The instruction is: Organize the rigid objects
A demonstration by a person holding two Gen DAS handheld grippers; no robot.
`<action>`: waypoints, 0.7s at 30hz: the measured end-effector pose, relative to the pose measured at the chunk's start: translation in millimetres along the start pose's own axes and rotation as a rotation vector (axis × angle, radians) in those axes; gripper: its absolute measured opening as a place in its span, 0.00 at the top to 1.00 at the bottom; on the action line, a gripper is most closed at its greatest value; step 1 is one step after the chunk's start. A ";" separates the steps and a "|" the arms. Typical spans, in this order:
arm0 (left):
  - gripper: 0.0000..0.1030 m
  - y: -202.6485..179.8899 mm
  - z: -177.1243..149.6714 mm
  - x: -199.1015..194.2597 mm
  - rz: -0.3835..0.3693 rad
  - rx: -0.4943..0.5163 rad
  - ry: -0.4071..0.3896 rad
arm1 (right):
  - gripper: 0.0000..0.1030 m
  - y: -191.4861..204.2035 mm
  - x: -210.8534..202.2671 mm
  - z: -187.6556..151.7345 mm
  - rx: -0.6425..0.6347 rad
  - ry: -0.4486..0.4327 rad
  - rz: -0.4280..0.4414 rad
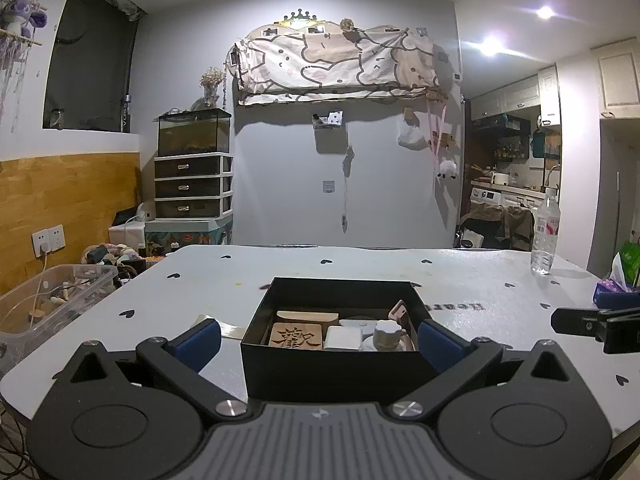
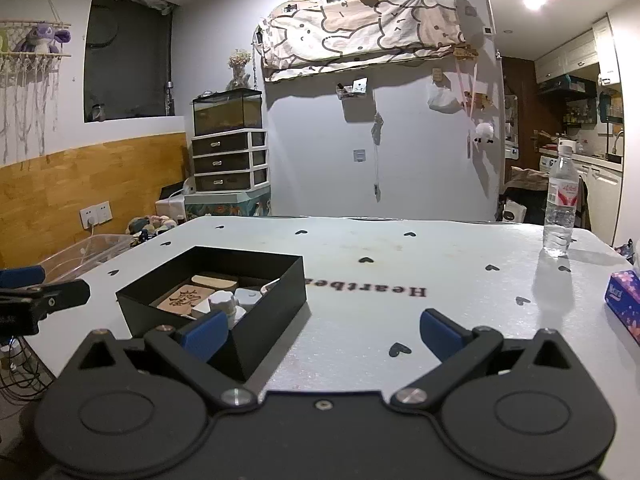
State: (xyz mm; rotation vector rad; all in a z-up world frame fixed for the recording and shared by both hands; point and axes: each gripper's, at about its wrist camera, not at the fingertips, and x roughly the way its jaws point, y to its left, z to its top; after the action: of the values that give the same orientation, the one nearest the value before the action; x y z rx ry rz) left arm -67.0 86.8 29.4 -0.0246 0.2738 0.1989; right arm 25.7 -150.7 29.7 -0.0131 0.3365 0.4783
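On either side of the black box [image 1: 334, 364] the left gripper [image 1: 320, 340] hovers level, jaws spread and empty; right of the box, the right gripper [image 2: 320, 332] gapes empty over the table [image 2: 400, 248].

tissue box [image 2: 624, 304] cut off, box [image 1: 336, 344] contents part-hidden

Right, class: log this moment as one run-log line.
left claw: open, straddling black box | right claw: open, empty | wooden tile: in box
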 end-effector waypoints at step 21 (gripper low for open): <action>0.00 4.2 -3.4 2.9 0.008 -0.006 0.014 | 0.00 1.3 -1.0 0.1 -0.012 -0.001 0.005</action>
State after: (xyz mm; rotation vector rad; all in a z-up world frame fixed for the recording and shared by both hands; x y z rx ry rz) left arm -65.9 91.3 25.3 -0.0306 0.2870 0.2073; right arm 24.3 -150.0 30.2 -0.0235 0.3330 0.4855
